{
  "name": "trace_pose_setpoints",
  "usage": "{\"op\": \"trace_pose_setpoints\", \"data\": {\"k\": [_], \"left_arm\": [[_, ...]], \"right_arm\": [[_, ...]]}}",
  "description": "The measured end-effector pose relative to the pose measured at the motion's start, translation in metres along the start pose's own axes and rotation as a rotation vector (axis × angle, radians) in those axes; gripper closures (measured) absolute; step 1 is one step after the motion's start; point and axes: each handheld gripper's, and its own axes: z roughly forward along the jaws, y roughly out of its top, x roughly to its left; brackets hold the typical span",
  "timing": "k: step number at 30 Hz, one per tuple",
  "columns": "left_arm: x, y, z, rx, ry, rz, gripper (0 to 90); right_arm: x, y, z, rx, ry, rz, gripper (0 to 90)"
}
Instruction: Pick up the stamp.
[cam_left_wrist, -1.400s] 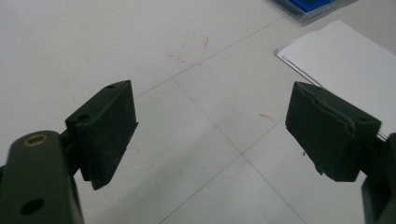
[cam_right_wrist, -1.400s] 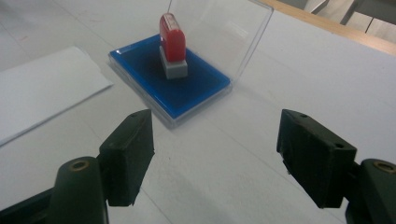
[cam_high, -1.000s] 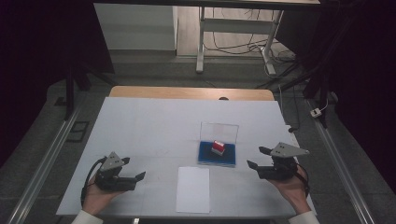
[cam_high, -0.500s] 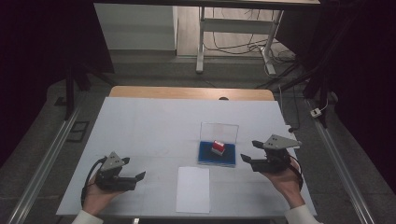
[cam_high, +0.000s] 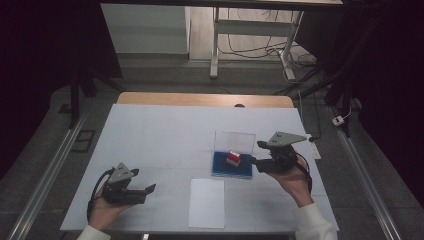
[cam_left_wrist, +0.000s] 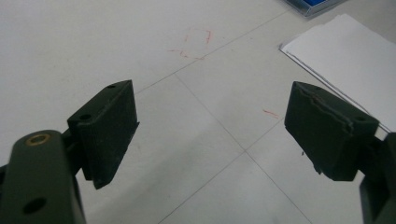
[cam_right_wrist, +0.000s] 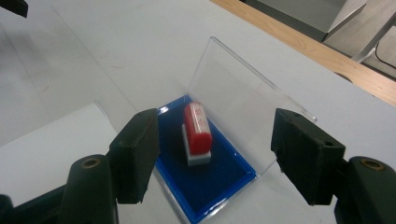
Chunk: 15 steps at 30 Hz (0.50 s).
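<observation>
My left gripper (cam_high: 131, 189) and right gripper (cam_high: 272, 156) are black, each topped by a grey three-cornered plate. A black cable trails from each. Their blocky jaws carry small screw holes, with a brass-ringed hole lower left. My sleeves are white.

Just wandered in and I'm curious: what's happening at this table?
A person holds a claw in each hand over a white table. The right claw is open, its jaws just narrowing a little, aimed at a red stamp standing on a blue ink pad in a clear case with its lid up; nothing is gripped yet. The left claw is open over bare table, near a white sheet of paper.
</observation>
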Motion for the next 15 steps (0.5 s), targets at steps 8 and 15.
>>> {"op": "trace_pose_setpoints", "data": {"k": [8, 15], "left_arm": [[-0.001, 0.000, 0.001, 0.004, 0.000, 0.008, 17.3], [-0.001, 0.001, 0.001, 0.001, 0.002, 0.011, 17.4]], "right_arm": [[0.000, 0.003, 0.019, 0.028, 0.016, -0.023, 32.4], [-0.002, 0.003, 0.030, 0.050, 0.040, -0.017, 32.4]]}}
